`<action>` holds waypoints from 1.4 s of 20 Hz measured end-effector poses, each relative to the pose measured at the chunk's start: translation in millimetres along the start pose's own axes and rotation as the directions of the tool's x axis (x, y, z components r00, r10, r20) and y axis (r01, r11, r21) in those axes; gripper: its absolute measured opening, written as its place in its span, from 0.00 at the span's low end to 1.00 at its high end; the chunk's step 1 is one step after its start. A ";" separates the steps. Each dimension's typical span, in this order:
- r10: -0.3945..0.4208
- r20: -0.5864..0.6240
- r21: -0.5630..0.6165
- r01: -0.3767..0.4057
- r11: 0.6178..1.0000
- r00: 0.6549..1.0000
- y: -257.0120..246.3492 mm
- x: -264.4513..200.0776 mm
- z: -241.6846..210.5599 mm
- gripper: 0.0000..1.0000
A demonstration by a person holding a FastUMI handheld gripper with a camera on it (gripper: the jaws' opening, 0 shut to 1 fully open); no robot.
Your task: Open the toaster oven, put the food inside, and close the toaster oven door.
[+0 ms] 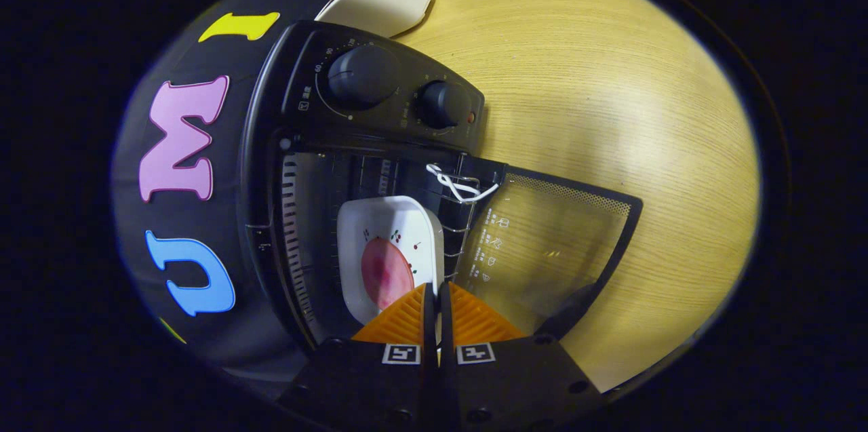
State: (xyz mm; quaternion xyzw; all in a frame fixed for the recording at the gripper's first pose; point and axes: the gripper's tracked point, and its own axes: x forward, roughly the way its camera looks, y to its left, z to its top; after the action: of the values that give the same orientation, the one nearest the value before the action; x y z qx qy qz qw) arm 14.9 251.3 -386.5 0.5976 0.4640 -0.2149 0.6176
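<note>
Gripper view, tool pinching plate rim inside toaster oven, door open.

A pale wood-grain surface meets the booth's black cloth wall, with a soft sheen across the grain.

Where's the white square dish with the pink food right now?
The white square dish sits inside the open black toaster oven, on its wire rack, its rim pinched by the gripper.
</note>
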 end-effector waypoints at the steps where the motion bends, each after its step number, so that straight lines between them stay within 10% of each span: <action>1: 0.001 0.015 0.010 -0.001 1.000 1.000 0.7 2.7 1.1 0.05; 13: 0.124 -0.005 0.131 -0.122 0.984 0.992 28.9 13.7 -4.8 0.19; 18: 0.130 -0.037 0.120 -0.125 0.985 0.991 28.2 3.9 -8.6 0.94; 28: 0.156 -0.224 -0.320 -0.223 0.921 0.962 -11.9 -80.5 -33.3 0.97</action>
State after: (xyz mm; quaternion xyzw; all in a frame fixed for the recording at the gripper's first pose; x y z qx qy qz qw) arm -43.9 257.0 -321.2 0.5415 0.4919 -0.0107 0.6817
